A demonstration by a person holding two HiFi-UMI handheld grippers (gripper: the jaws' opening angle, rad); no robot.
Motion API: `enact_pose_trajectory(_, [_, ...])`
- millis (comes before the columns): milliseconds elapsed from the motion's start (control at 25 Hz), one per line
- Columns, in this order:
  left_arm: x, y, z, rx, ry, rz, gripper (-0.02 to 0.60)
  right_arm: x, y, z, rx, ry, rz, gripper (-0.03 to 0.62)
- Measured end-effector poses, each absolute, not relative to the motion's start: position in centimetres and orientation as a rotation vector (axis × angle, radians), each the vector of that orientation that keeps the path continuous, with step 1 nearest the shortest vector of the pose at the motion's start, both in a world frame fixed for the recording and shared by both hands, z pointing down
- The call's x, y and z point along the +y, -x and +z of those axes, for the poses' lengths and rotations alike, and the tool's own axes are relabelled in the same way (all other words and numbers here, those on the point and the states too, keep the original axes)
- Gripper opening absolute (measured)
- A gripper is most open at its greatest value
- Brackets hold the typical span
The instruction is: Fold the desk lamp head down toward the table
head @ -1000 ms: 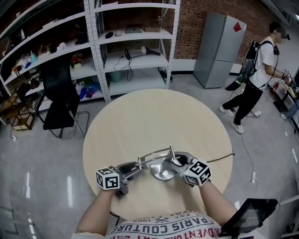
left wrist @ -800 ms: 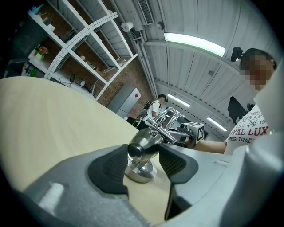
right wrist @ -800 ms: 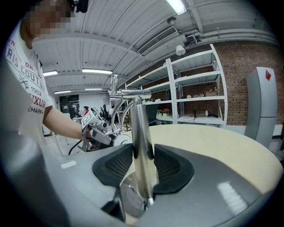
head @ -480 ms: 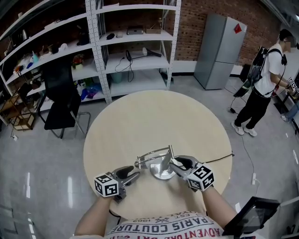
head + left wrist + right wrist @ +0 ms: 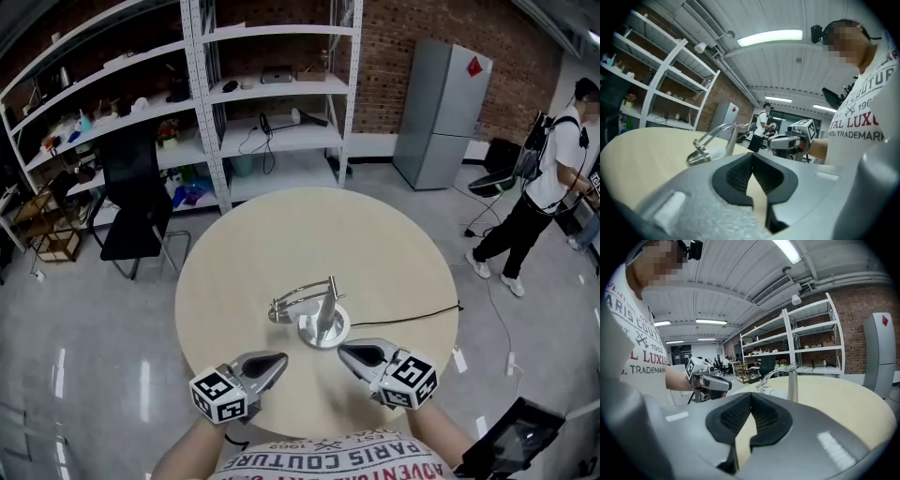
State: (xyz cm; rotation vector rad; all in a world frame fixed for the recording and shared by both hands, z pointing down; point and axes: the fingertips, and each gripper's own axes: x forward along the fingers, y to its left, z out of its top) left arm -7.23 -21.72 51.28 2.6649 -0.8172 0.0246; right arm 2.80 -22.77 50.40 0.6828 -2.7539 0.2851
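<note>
1. Desk lamp (image 5: pixel 323 330) stands on its round metal base a little to the near side of the middle of the round, pale table (image 5: pixel 300 234).
2. A short post rises from the base, and from its top a thin curved arm arches over to the left in the head view. The lamp head hangs low at the arm's end, close above the tabletop; whether it touches the top I cannot tell.
3. A black cable (image 5: pixel 412 317) runs from the base across the table to its right edge.
4. Left gripper (image 5: pixel 283 357) hovers over the near edge of the table, left of the lamp and clear of it. Its jaws have just closed and now meet pad to pad, with nothing between them.
5. Right gripper (image 5: pixel 343 349) hovers to the right of the left one, just in front of the base without touching it. Its jaws have also just closed, tips together, on nothing.
6. Beyond the table are metal shelves (image 5: pixel 272 94), a black chair (image 5: pixel 131 197), a grey fridge (image 5: pixel 441 103) and a person (image 5: pixel 544 187) standing at the far right.
</note>
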Motion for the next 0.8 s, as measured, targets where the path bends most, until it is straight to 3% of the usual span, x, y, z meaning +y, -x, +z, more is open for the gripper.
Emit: enact_pose_trajectory(800, [1.1, -5.2, 42.3, -0.869, -2.787, 0.165, -0.002, 1.9, -8.2, 44.8, -2.913, -0.549, 0.240, 0.002])
